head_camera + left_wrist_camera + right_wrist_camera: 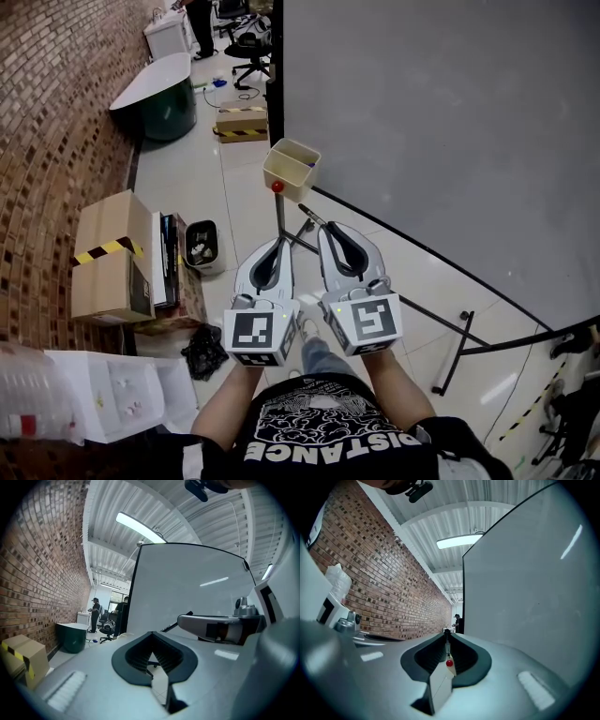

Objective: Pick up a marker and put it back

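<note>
In the head view both grippers are held side by side in front of the person, pointing at a cream holder box (292,169) with a red knob (277,187) under it, fixed beside the whiteboard (441,122). My right gripper (322,227) is shut on a dark marker (308,214) whose tip sticks out past the jaws toward the box. In the left gripper view that marker (177,623) pokes from the right gripper's nose. In the right gripper view the jaws (447,633) meet on it, with the red knob (449,663) showing behind them. My left gripper (278,241) (151,634) is shut and holds nothing.
The whiteboard's stand legs (450,347) run across the tiled floor at right. Cardboard boxes (112,253) and a small bin (202,246) sit by the brick wall at left. A green-based table (155,94) and an office chair (248,47) stand further back.
</note>
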The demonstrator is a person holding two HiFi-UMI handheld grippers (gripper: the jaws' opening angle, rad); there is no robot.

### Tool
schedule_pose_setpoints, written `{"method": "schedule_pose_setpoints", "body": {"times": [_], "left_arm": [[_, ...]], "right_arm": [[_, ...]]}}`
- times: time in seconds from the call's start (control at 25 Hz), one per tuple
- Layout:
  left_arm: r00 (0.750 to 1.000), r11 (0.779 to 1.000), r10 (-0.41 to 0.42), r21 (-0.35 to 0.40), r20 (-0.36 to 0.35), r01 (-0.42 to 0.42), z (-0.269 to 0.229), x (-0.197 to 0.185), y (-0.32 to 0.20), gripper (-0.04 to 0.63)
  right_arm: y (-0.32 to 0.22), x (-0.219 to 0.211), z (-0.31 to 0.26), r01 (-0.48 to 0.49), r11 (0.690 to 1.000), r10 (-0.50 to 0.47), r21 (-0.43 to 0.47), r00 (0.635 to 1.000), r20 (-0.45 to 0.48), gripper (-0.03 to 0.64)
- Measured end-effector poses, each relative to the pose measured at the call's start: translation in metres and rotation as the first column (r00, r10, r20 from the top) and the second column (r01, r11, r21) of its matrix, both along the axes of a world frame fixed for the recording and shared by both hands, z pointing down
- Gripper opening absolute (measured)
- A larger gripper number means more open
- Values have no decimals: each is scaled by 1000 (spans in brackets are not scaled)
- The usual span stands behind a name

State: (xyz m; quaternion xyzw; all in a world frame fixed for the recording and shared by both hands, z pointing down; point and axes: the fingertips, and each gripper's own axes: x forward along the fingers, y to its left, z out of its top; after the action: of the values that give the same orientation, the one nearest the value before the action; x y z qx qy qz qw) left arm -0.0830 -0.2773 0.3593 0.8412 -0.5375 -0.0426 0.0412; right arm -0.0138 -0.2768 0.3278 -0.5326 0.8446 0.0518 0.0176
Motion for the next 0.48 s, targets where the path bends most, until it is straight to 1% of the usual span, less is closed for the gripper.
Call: {"method": "schedule_pose_setpoints", "body": {"times": [0.16, 0.28, 0.48], "left_arm": [[1000, 1000, 3, -14, 4, -3, 0, 0, -4, 6], [1000, 1000, -9, -3, -8, 9, 1, -3, -9, 6], [1000, 1000, -12, -29, -6, 12, 6, -4, -17, 6]], "right_arm": [[-6, -2, 2, 10, 1000, -10, 1, 1000, -2, 34], [-15, 0, 4, 5, 1000, -5, -4, 1000, -12, 34], [-40, 3, 13, -6, 1000, 5, -24, 999, -33, 34]]}}
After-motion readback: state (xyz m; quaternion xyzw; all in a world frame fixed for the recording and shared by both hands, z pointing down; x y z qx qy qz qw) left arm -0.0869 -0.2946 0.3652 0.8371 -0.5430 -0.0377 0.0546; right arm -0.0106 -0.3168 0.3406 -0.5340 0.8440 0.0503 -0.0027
